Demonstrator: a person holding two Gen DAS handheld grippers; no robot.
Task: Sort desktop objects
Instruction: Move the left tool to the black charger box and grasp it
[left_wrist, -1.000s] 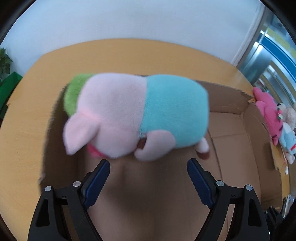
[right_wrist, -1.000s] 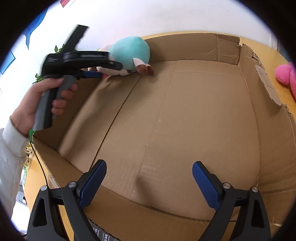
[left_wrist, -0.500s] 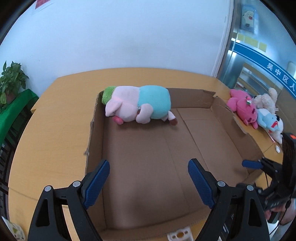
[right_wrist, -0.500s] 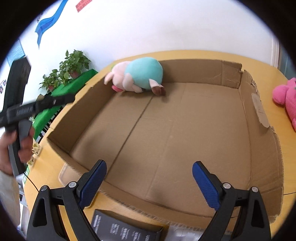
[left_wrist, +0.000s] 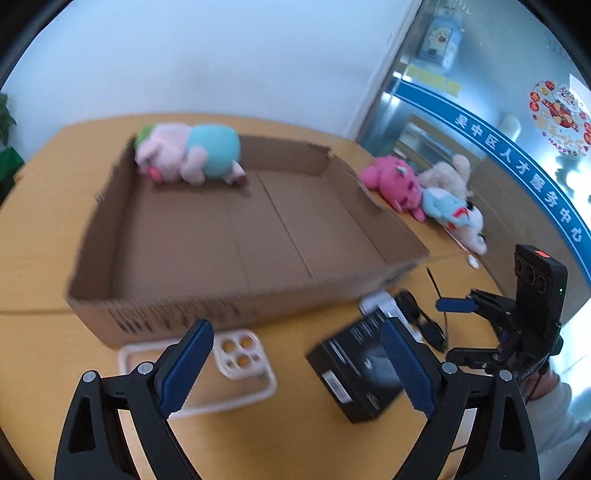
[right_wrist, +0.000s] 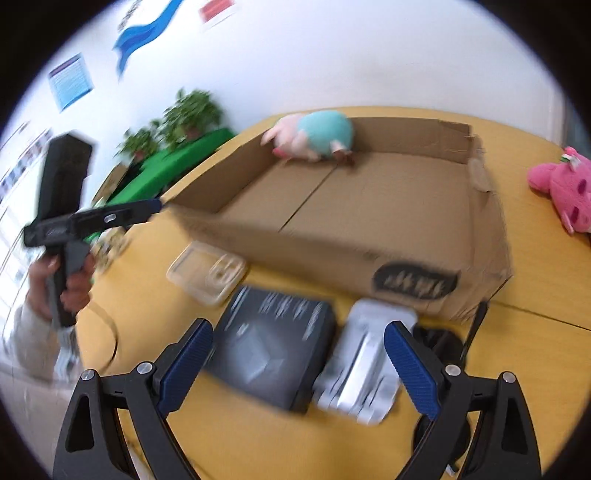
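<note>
A pink and teal plush pig (left_wrist: 188, 153) lies in the far left corner of an open cardboard box (left_wrist: 258, 299); it also shows in the right wrist view (right_wrist: 314, 134). In front of the box lie a clear phone case (left_wrist: 236, 354), a black carton (left_wrist: 354, 369), a silver folded stand (right_wrist: 365, 354) and black cables (left_wrist: 424, 325). My left gripper (left_wrist: 295, 362) is open and empty above the phone case and carton. My right gripper (right_wrist: 299, 365) is open and empty above the carton and stand.
A pink plush (left_wrist: 395, 182), a beige plush (left_wrist: 448, 173) and a light blue and white plush (left_wrist: 454, 214) lie on the wooden table (left_wrist: 44, 221) right of the box. Potted plants (right_wrist: 184, 114) stand beyond the table's left side.
Both grippers have pulled back out of the box towards the table's front edge. The pig plush stays in the box corner, released. The small items in front of the box have come into view.
</note>
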